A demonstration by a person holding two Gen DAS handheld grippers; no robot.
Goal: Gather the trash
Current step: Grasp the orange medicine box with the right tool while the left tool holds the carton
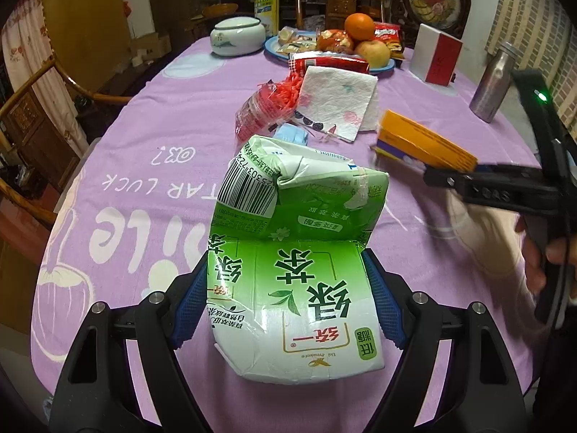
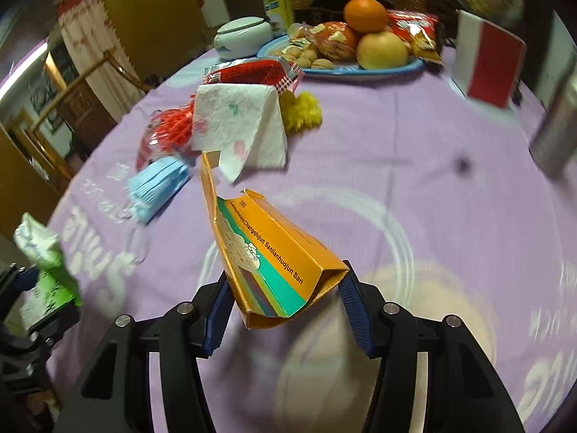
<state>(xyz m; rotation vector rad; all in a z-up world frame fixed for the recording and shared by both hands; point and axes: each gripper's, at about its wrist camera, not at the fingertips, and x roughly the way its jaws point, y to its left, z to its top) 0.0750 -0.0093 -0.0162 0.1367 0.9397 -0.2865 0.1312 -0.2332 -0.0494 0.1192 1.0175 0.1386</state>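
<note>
Cardboard, orange: the medicine box (image 2: 268, 256) is sitting crushed between the narrowed jaws of the right gripper (image 2: 285, 305), lifted off the purple tablecloth (image 2: 396, 166). Left gripper (image 1: 285, 305) is clamping the green tea carton (image 1: 295, 252) at wide opening. Risk: the box's collapsing corner is giving poor purchase, so it may be slipping out.

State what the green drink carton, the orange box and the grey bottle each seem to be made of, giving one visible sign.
Green drink carton: coated paperboard, glossy; it holds sharp creases where crushed.
Orange box: thin printed card, probably matte; open flaps show folded edges.
Grey bottle: likely brushed metal; dull silver sheen, though painted plastic cannot be ruled out.
</note>
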